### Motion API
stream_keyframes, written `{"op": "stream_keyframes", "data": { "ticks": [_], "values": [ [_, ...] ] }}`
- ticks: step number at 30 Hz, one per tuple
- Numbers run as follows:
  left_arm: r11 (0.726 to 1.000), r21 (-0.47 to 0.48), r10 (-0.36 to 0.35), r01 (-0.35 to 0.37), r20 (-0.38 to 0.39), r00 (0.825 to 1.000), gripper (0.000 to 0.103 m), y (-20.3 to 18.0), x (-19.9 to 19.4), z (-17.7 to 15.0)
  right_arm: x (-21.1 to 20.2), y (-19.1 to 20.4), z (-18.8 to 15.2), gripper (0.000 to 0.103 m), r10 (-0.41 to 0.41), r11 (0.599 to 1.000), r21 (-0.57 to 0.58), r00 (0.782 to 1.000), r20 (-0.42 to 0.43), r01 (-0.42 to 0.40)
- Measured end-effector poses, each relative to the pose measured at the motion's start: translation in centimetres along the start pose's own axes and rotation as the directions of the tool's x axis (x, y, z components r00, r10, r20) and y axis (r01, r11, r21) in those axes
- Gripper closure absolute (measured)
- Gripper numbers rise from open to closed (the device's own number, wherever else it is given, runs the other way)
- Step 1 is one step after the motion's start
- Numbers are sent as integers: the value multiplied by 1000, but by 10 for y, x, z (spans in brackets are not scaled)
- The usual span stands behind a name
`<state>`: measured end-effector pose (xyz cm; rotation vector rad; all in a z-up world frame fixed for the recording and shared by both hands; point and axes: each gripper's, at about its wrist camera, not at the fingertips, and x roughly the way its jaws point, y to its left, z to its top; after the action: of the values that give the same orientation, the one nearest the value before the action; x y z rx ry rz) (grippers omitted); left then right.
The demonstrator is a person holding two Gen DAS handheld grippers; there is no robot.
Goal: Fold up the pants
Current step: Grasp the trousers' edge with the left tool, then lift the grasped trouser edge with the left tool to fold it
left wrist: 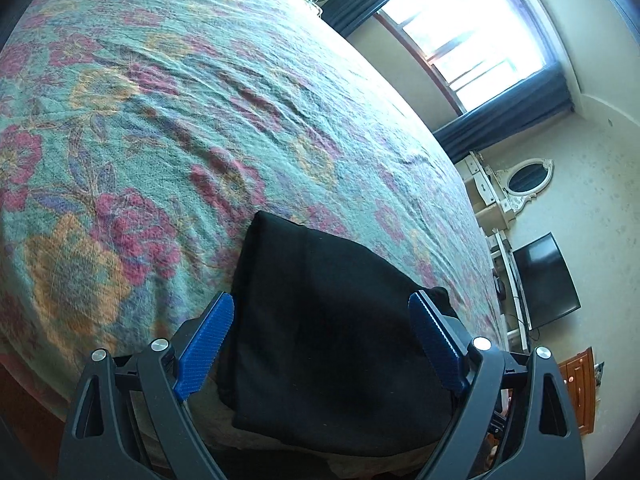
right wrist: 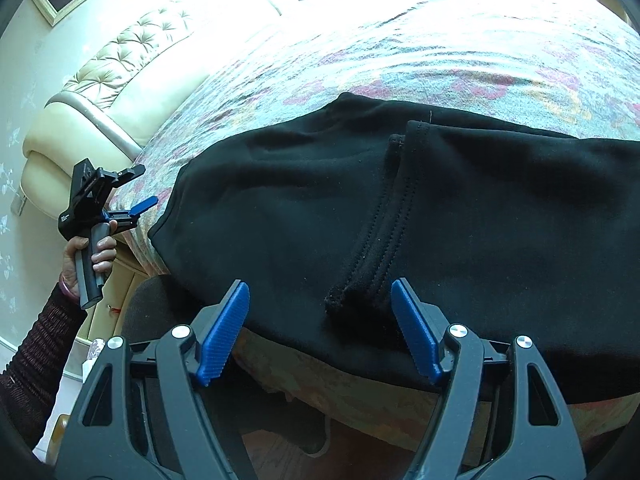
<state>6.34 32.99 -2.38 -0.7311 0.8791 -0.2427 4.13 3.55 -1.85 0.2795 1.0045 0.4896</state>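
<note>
I see the black pants (right wrist: 400, 216) lying folded over on the floral bedspread (left wrist: 160, 120) at the bed's near edge, seam and hem facing me at 12 o'clock. My left gripper (left wrist: 322, 340) and right gripper (right wrist: 320, 330) both hover with jaws spread, holding nothing.

One pair of black pants (right wrist: 400, 208), two grippers, left gripper (right wrist: 138, 206), right gripper (right wrist: 320, 332), one bed (left wrist: 180, 100), one television (left wrist: 546, 278), one mirror (left wrist: 526, 178)

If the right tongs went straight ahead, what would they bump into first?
Probably the black pants lying on the bed. The open right tongs point at the seamed edge; depth is hard to judge.
</note>
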Motion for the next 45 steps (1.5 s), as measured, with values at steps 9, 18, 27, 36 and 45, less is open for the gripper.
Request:
{"op": "stream_keyframes", "data": {
  "ticks": [9,18,27,36,45],
  "values": [
    [993,-49,-111,106,-115,987,15,36,34,14,-1,-3,0,29,12,999,33,1000,-10,-12],
    [912,-137,-411,388,-302,860,15,36,55,12,2,0,0,23,39,998,57,999,-22,-38],
    [832,-347,-536,434,-300,789,15,58,64,27,-3,1,1,23,78,994,84,997,-19,-77],
    [982,6,-167,188,-429,888,15,-2,82,7,6,8,-2,22,95,992,90,995,-36,-91],
    [995,16,-84,100,-430,899,70,12,81,8,6,5,-5,22,106,990,102,994,-40,-102]
  ]
}}
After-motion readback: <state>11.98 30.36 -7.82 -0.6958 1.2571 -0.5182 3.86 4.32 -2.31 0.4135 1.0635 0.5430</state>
